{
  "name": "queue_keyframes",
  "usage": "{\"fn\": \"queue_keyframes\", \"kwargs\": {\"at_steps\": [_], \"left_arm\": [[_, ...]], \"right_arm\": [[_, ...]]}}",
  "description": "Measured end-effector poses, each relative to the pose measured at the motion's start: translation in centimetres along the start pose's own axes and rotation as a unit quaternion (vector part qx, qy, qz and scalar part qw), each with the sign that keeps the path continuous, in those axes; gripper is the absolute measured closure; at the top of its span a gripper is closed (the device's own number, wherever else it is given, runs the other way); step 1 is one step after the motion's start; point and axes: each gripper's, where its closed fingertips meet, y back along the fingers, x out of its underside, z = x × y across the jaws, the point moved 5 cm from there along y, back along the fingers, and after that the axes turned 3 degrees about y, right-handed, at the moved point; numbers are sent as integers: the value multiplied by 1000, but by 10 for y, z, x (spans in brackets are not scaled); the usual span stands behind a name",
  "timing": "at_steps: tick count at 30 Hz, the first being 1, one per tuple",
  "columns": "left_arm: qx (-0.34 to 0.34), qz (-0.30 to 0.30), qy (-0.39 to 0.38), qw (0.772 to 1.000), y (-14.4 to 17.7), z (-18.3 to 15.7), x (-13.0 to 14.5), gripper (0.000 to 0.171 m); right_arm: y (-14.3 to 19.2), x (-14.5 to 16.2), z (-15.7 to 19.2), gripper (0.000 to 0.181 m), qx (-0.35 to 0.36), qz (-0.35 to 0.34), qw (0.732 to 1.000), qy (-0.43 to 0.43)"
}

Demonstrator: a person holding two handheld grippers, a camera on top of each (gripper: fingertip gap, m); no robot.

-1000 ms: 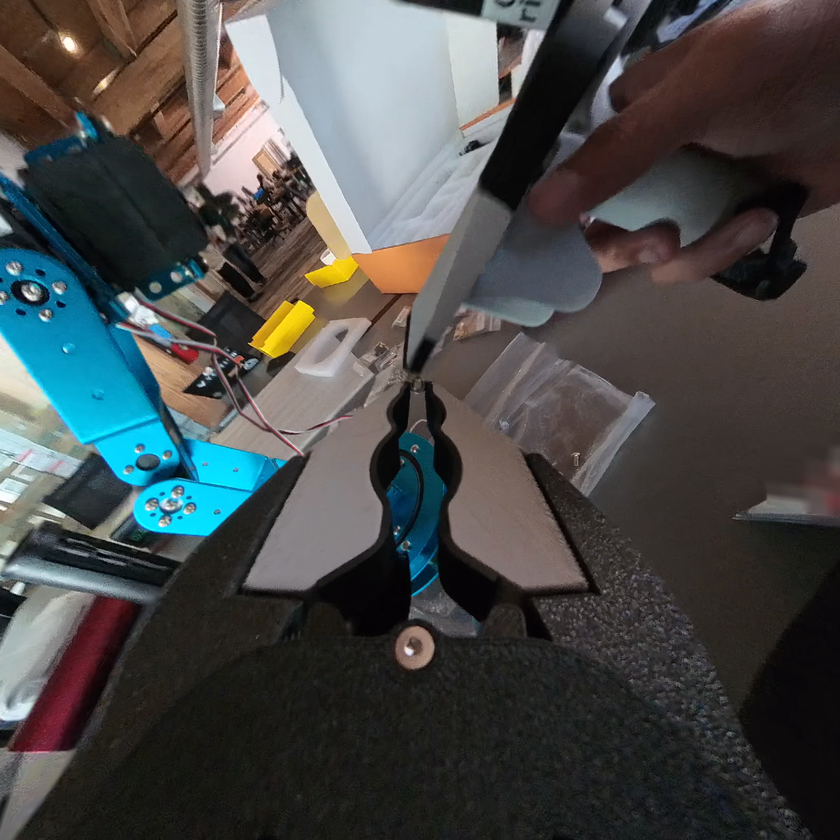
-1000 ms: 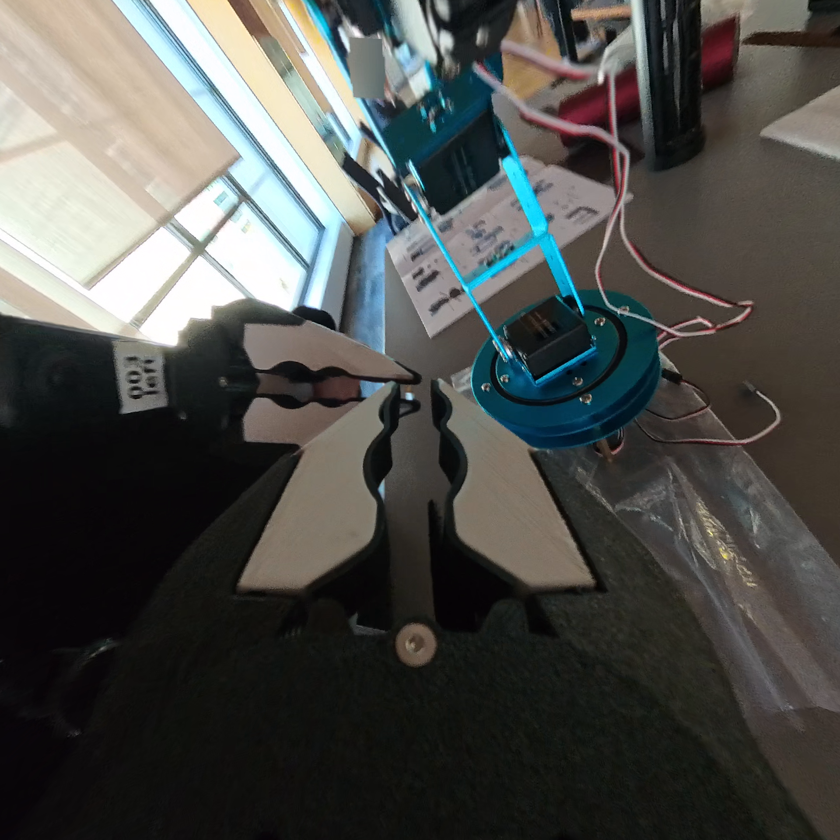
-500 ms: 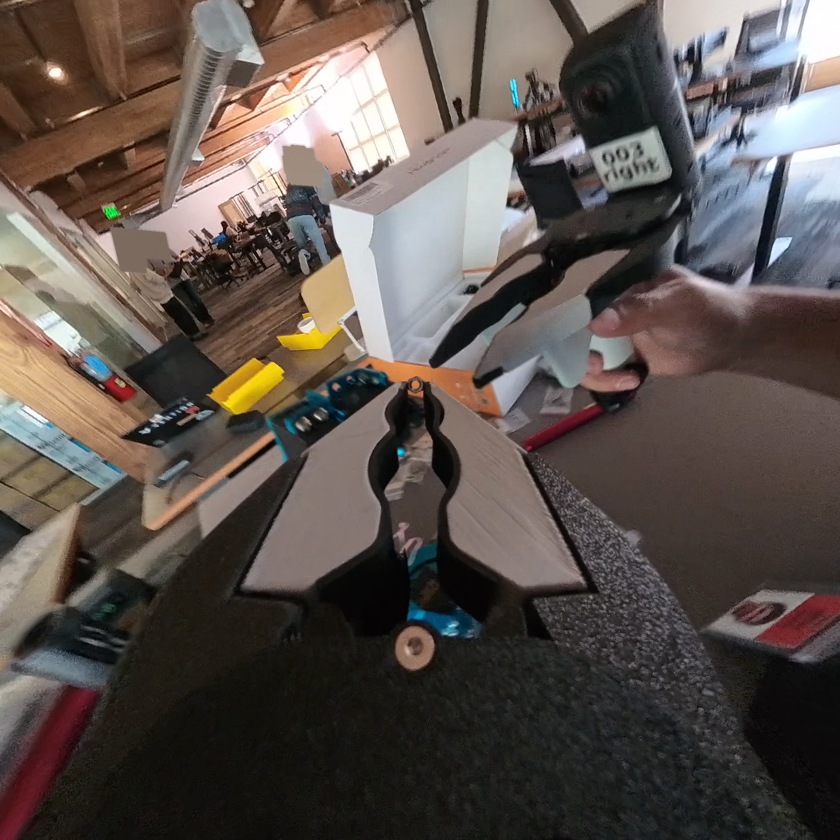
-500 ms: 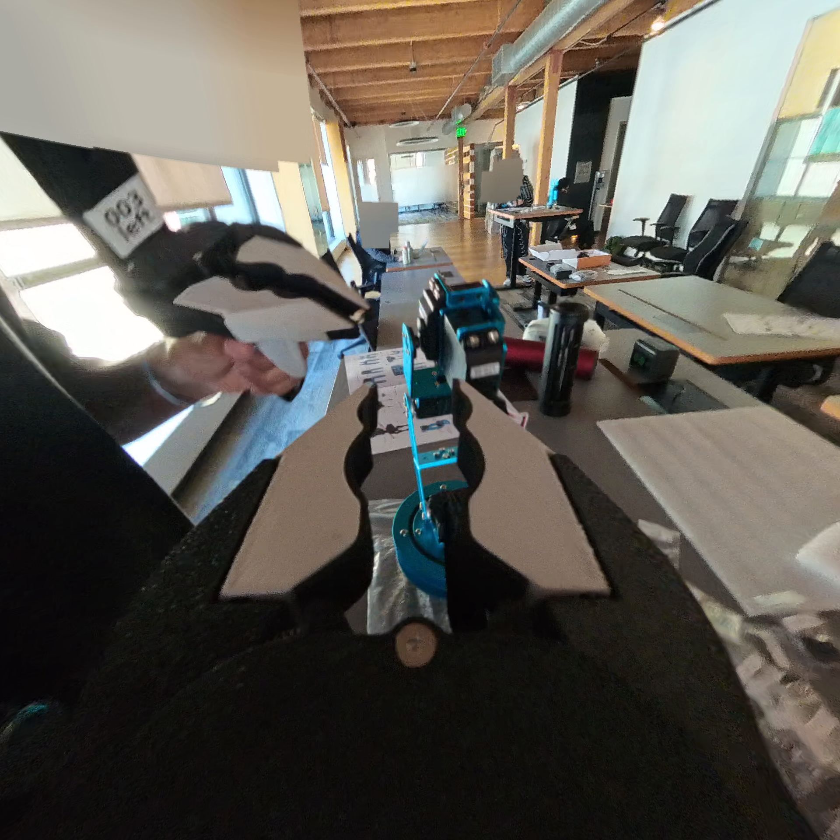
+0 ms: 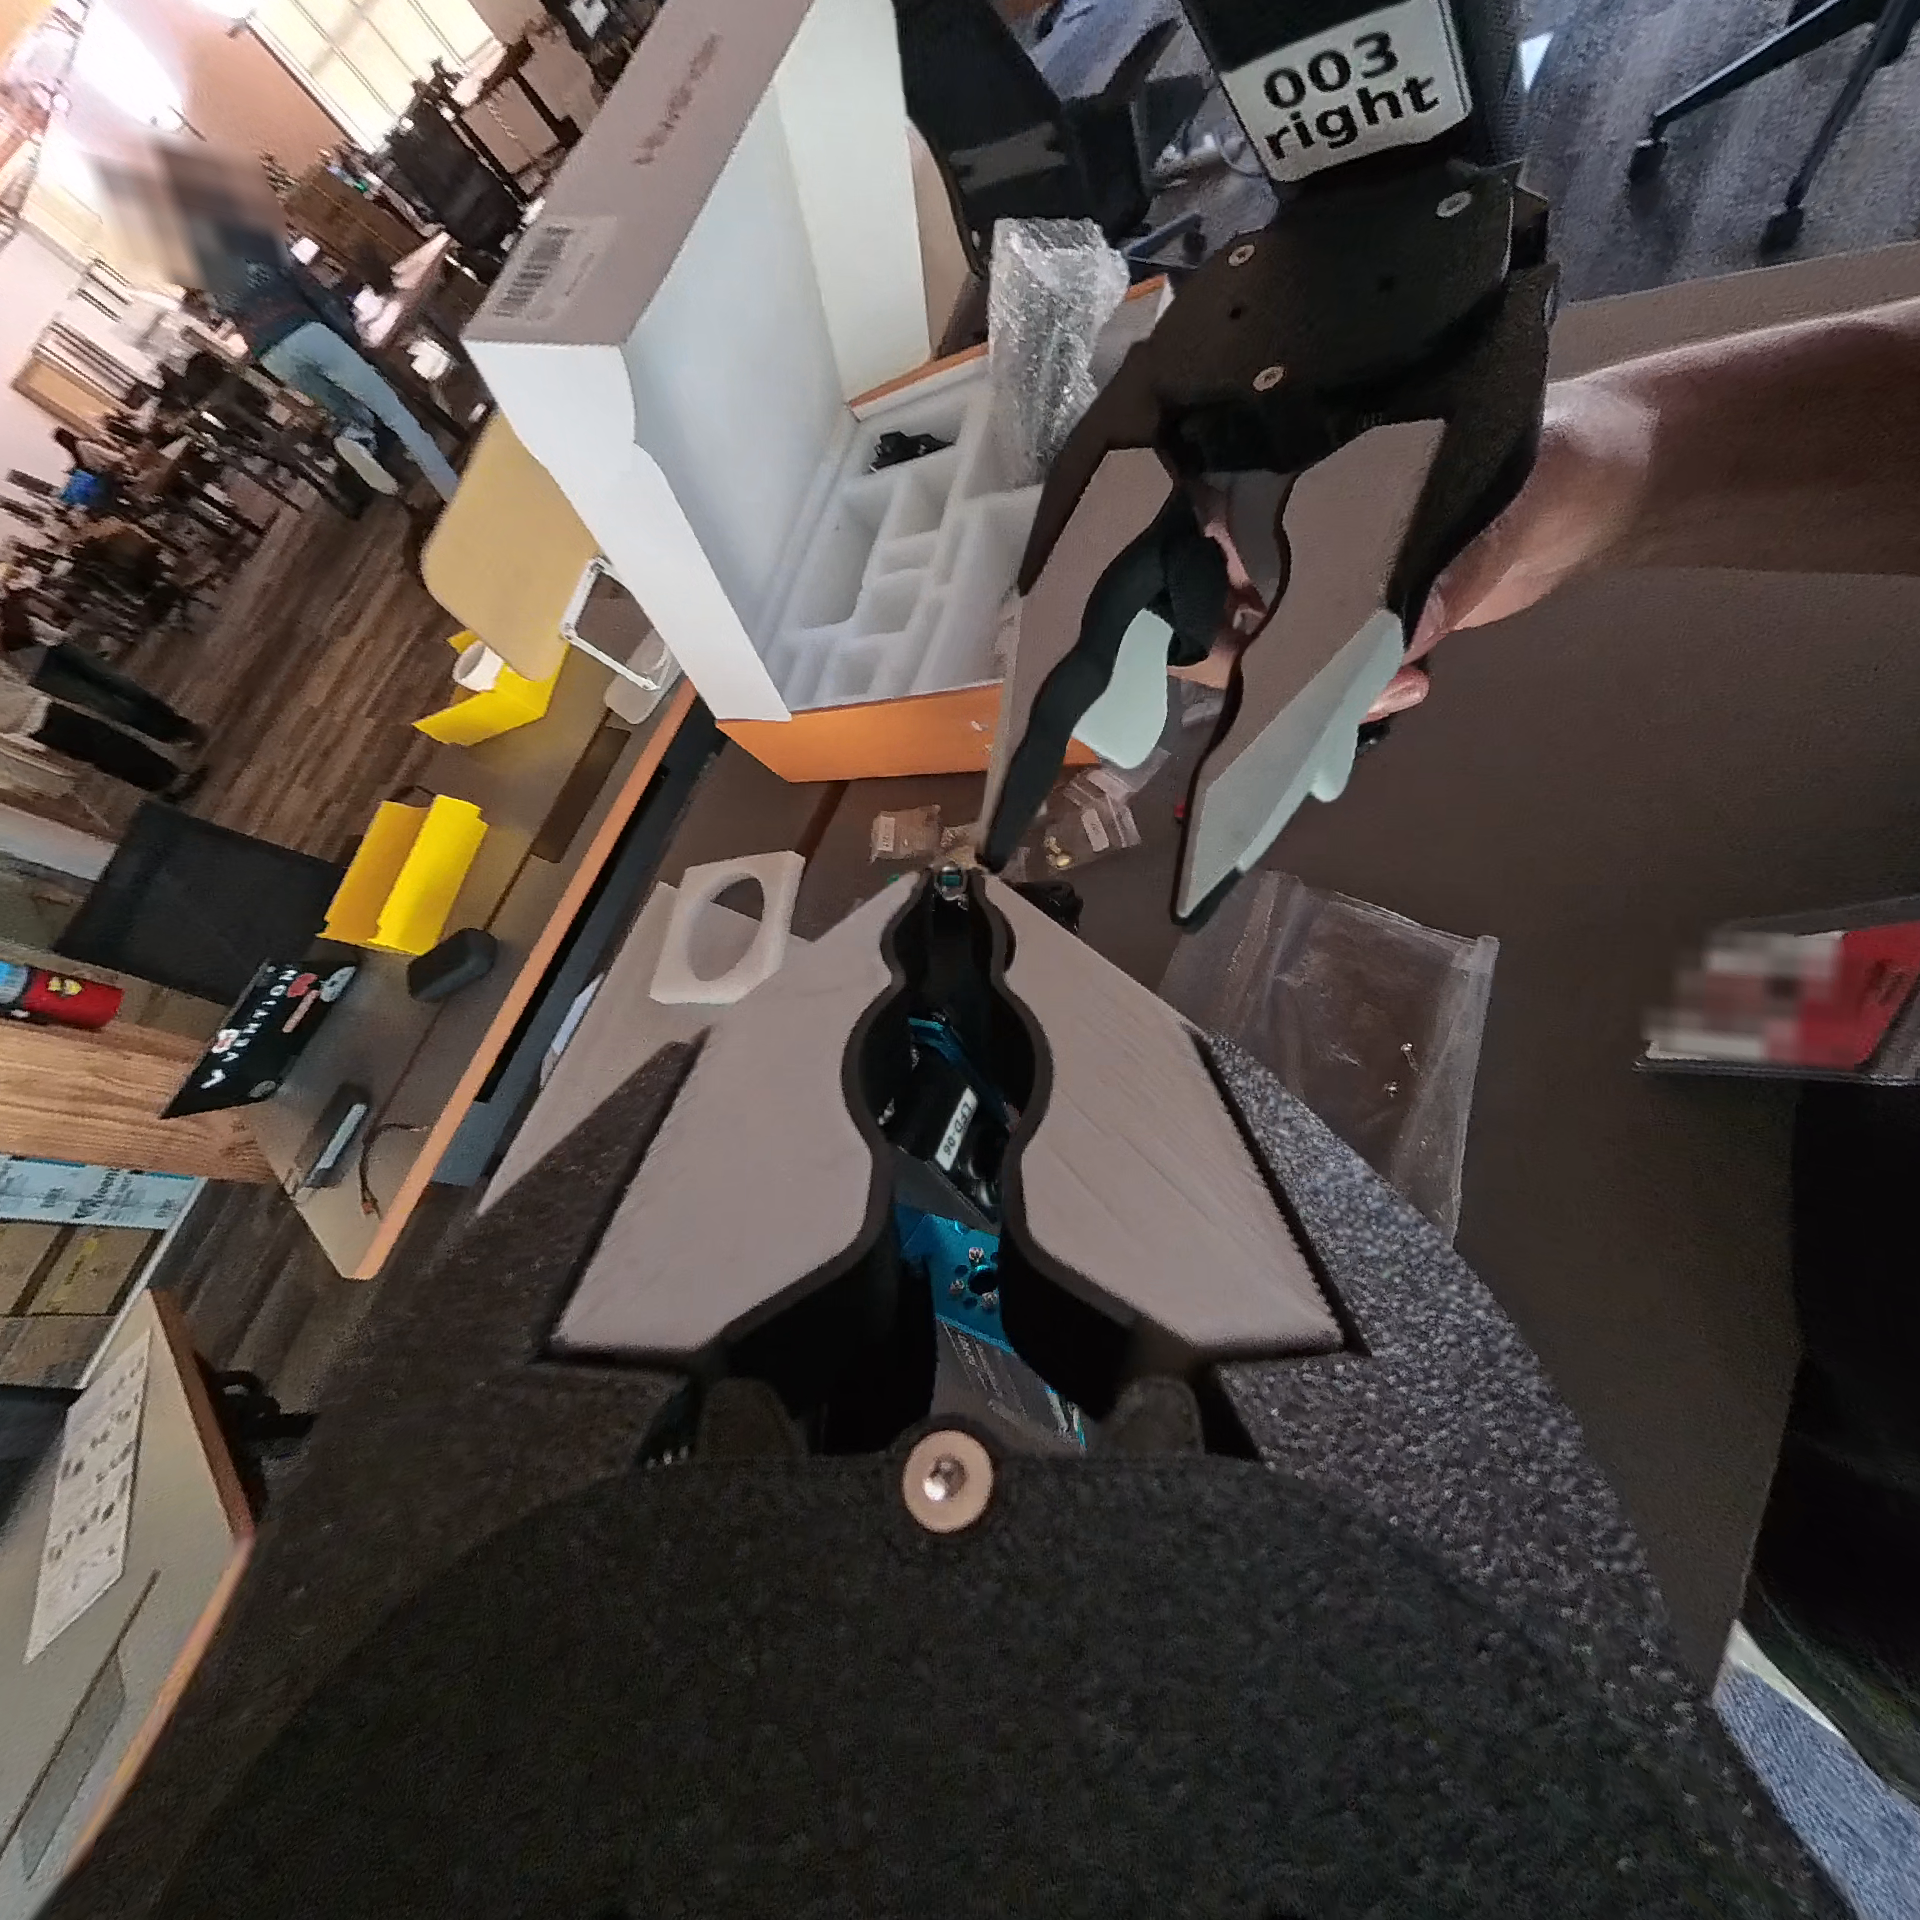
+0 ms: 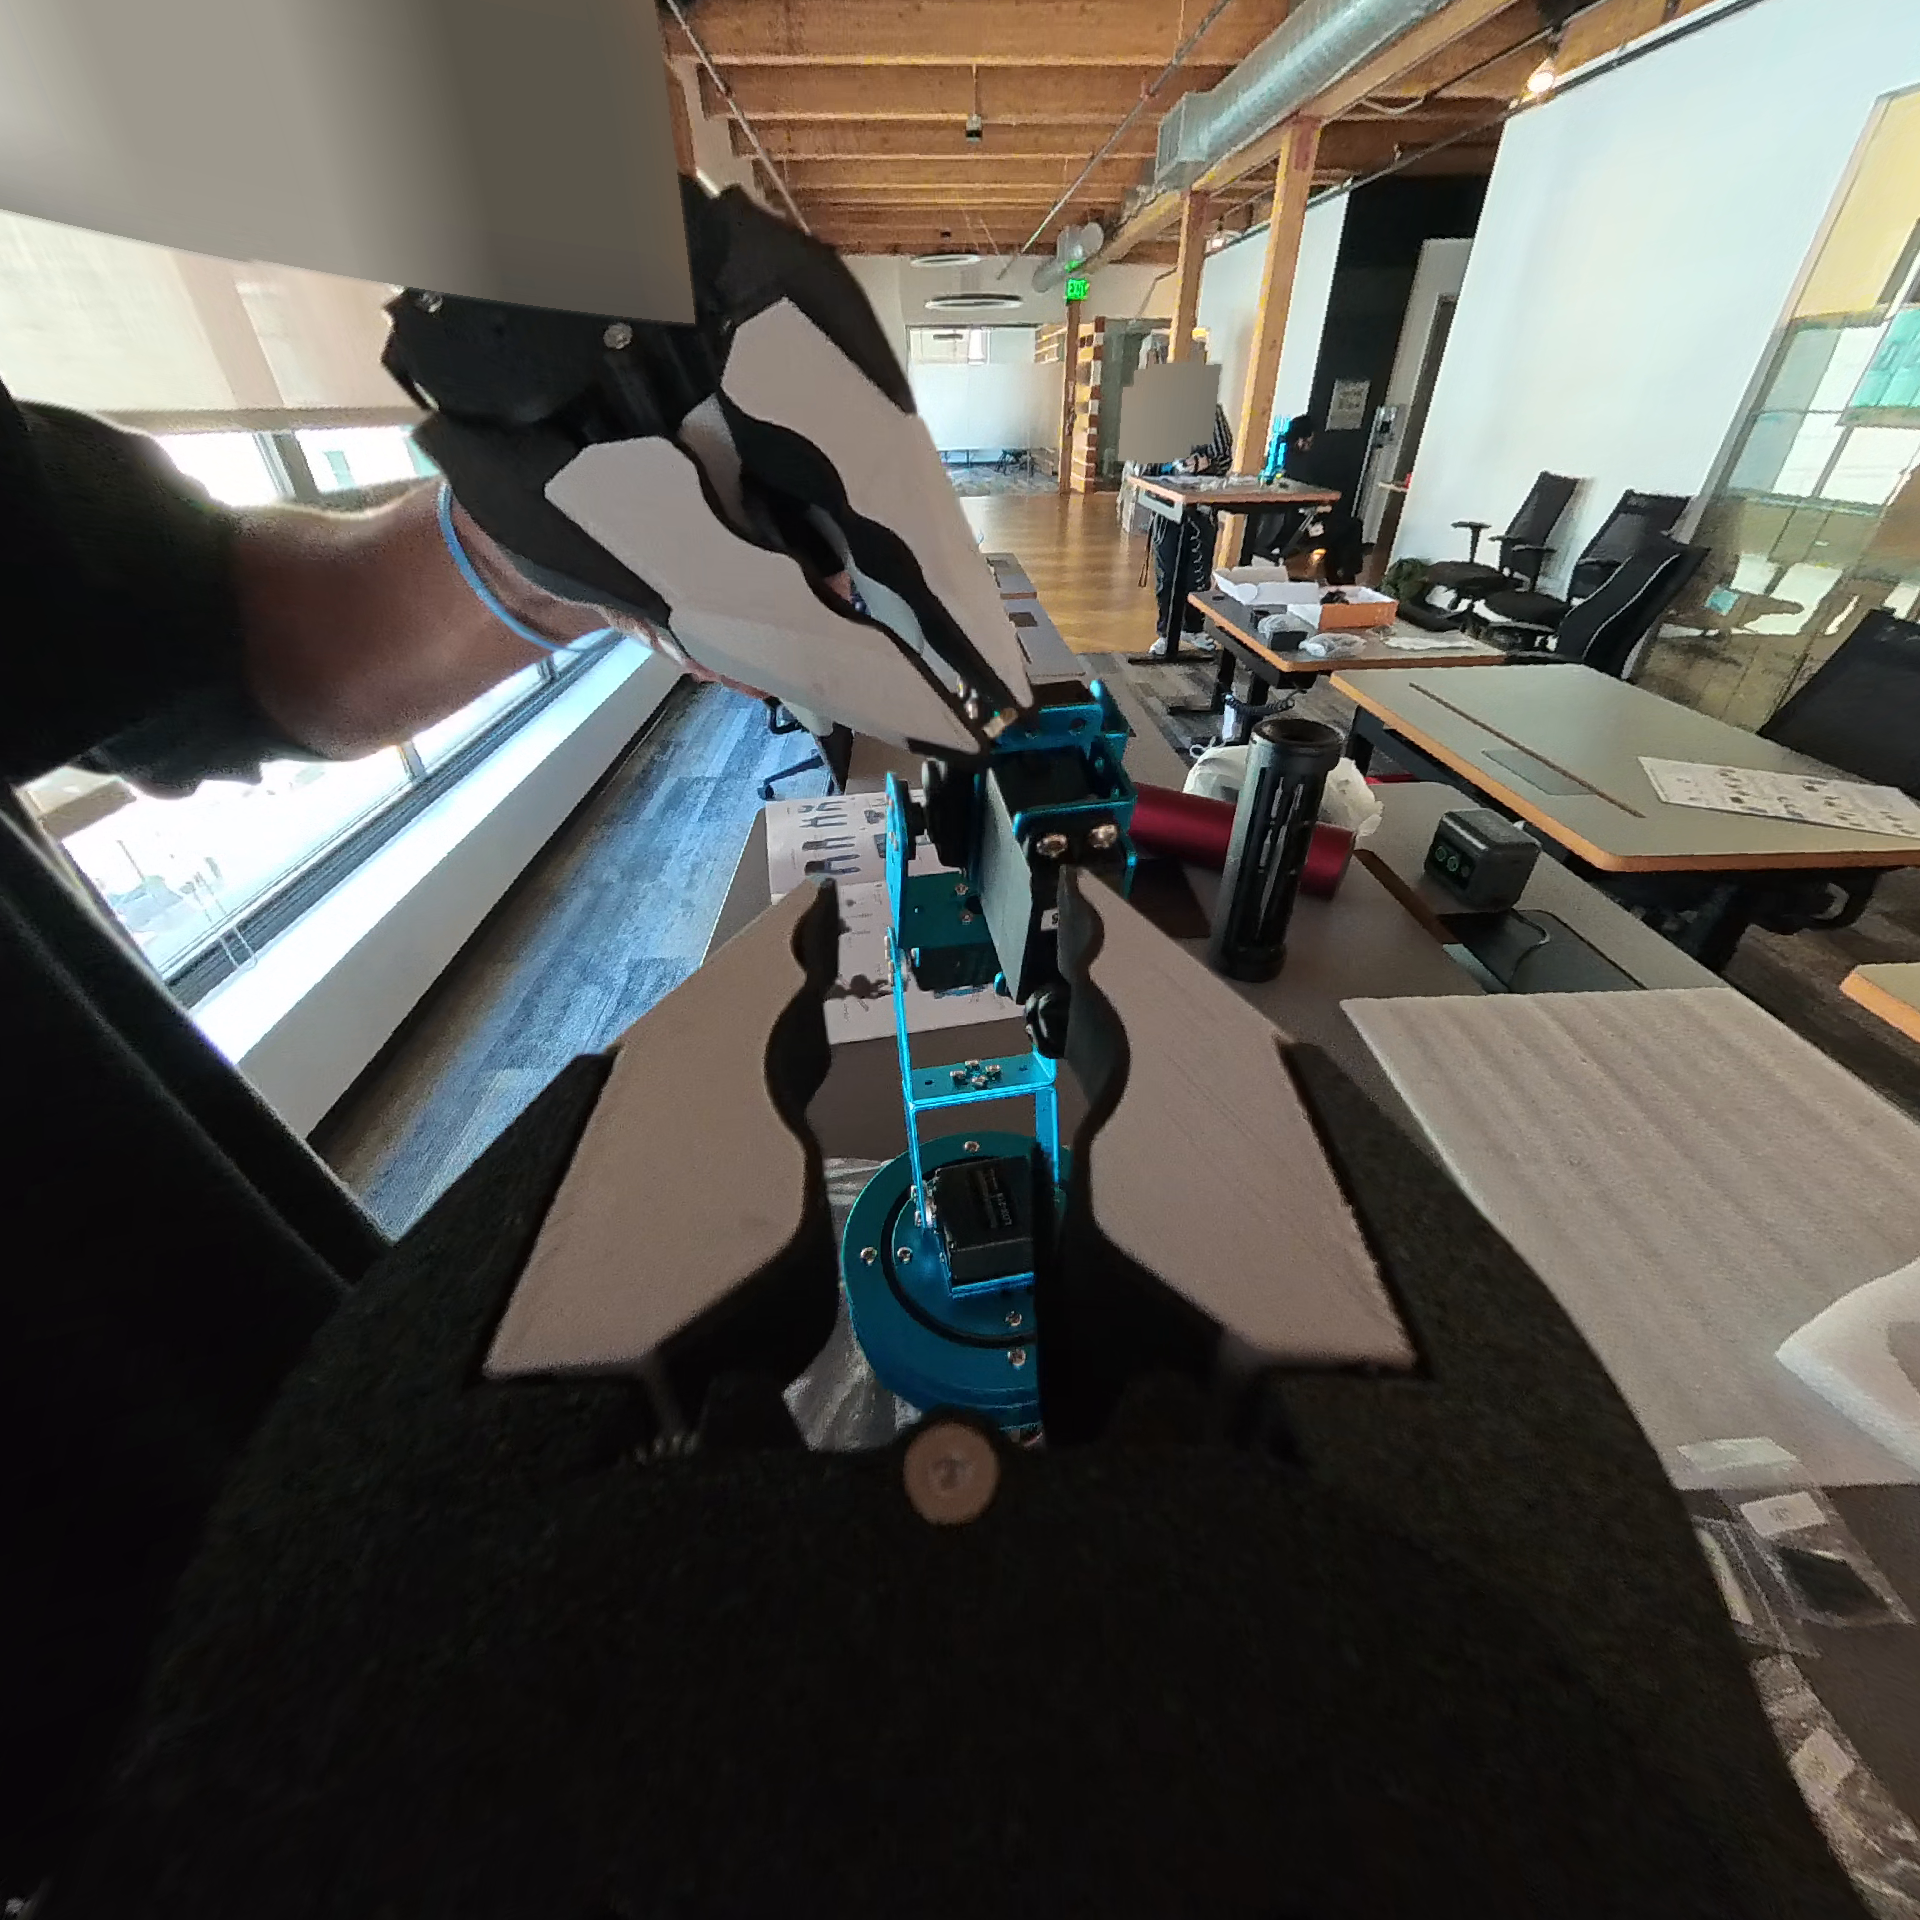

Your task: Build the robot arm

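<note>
Fingers (image 5: 948, 883) pinch something small, hidden; blue bracket assembly (image 6: 971, 1039) behind.

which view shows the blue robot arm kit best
The right wrist view: the blue robot arm kit stands whole between the open right gripper fingers. The left wrist view shows only slivers of it.

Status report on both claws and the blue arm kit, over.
Left claw shut on small metal fastener, tips at top of blue arm kit. Right claw open, kit framed between its fingers. Black cylinder behind, apart.
</note>
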Motion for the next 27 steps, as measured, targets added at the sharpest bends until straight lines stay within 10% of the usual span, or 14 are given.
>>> {"fn": "queue_keyframes", "kwargs": {"at_steps": [27], "left_arm": [[150, 83, 29, 985, -13, 11, 5, 166]], "right_arm": [[-2, 1, -2, 141, -18, -7, 1000, -5]]}}
